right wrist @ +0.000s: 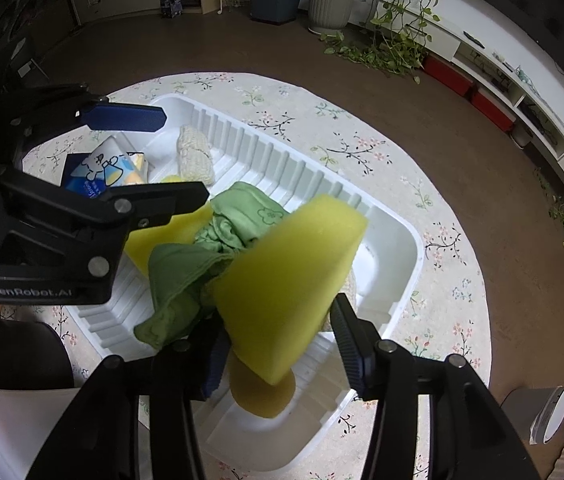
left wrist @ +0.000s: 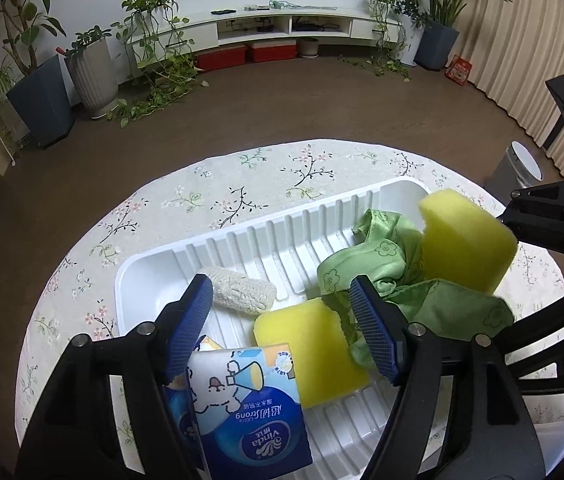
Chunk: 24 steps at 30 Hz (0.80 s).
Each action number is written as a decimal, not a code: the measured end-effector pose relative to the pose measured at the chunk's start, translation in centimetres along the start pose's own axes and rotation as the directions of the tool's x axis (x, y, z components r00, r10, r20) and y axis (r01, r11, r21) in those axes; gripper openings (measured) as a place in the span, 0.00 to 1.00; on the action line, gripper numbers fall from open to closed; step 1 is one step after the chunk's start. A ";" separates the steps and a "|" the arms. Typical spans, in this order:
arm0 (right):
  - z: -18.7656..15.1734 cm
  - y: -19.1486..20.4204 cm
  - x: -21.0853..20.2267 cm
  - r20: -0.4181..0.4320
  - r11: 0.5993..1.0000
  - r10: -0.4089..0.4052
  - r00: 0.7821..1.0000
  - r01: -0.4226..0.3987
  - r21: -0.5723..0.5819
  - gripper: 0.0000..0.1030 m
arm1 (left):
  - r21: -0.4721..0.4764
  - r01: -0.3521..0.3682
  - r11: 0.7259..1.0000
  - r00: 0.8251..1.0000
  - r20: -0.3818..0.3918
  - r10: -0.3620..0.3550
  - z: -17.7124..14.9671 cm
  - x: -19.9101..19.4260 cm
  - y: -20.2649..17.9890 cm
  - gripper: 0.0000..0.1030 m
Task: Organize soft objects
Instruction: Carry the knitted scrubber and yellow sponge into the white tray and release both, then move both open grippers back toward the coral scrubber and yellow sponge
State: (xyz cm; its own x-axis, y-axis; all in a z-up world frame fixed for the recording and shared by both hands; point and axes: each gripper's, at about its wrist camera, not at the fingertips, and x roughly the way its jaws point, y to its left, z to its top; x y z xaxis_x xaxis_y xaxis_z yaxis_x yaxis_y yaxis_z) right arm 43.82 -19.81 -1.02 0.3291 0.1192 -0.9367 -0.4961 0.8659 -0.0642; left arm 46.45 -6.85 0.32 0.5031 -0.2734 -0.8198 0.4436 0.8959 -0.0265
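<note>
White ribbed plastic tray (left wrist: 242,236) on a floral tabletop (left wrist: 218,196); its near edge is cut off by the frame in the left wrist view. At left, a blue Vinda tissue pack (left wrist: 242,412) leans at the tray's near left corner, its lower part cropped and one side covered by the left hand-held gripper (left wrist: 282,328), whose blue pads stand spread and press on nothing. Behind it lies a white knitted roll (left wrist: 242,294), one end hidden by the left pad. Centre: a yellow sponge (left wrist: 314,352) flat on the tray floor, touching a crumpled green cloth (left wrist: 386,256) whose folds conceal the ribs beneath. At right, a second yellow sponge (right wrist: 282,280), blurred, sits tilted between the jaws of the right hand-held gripper (right wrist: 278,336); the right pad stands clear of it, the left pad is hidden behind sponge and cloth, so contact there cannot be told. A tan rounded object (right wrist: 260,396) beneath it is mostly covered. Open tray floor remains at the far right end (right wrist: 386,256); bare tabletop rings the tray.
</note>
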 end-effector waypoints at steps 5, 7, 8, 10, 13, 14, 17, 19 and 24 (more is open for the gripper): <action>0.0 -0.2 -0.6 0.016 1.000 0.005 1.000 -0.006 0.006 0.63 | -0.024 0.009 1.000 1.000 0.026 -0.008 0.0 -0.8 0.4 0.68; 0.0 -0.6 -1.0 0.028 1.000 0.006 1.000 -0.007 0.020 0.66 | -0.028 0.008 1.000 0.999 0.032 -0.007 0.0 -1.2 0.5 0.70; 0.0 -0.7 -1.2 0.032 1.000 0.009 0.999 -0.009 0.028 0.67 | -0.029 0.006 1.000 0.999 0.036 -0.005 0.0 -1.4 0.6 0.70; -0.1 -1.0 -1.7 0.047 0.999 0.005 0.999 -0.007 0.040 0.67 | -0.031 0.009 0.999 0.999 0.044 -0.007 0.0 -1.9 0.6 0.70; -0.3 -1.5 -2.7 0.071 0.998 0.006 0.997 -0.011 0.060 0.68 | -0.030 0.008 1.000 0.998 0.064 -0.006 0.0 -3.0 0.8 0.70; -0.4 -1.6 -3.2 0.080 0.998 0.008 0.997 -0.014 0.069 0.69 | -0.031 0.010 0.999 0.998 0.068 -0.008 -0.1 -3.3 0.8 0.74; -0.7 -2.2 -4.7 0.109 0.995 0.011 0.994 -0.021 0.095 0.72 | -0.032 0.021 0.999 0.996 0.087 -0.018 -0.2 -4.6 1.2 0.89; -1.3 -2.9 -6.0 0.138 0.992 0.024 0.990 -0.041 0.121 0.85 | -0.035 0.038 0.999 0.994 0.106 -0.034 -0.6 -5.9 1.5 0.97; -3.5 -4.7 -8.9 0.222 0.978 0.043 0.974 -0.086 0.191 1.00 | -0.080 0.053 0.995 0.985 0.171 -0.039 -2.4 -9.5 2.9 1.00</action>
State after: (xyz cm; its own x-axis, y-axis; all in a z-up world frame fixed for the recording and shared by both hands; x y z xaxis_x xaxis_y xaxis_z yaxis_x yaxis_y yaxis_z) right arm 40.44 -26.66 6.41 0.4775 0.2607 -0.8391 -0.3600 0.9292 0.0838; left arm 41.13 -0.81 6.68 0.6048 -0.3638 -0.7085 0.4087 0.9053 -0.1159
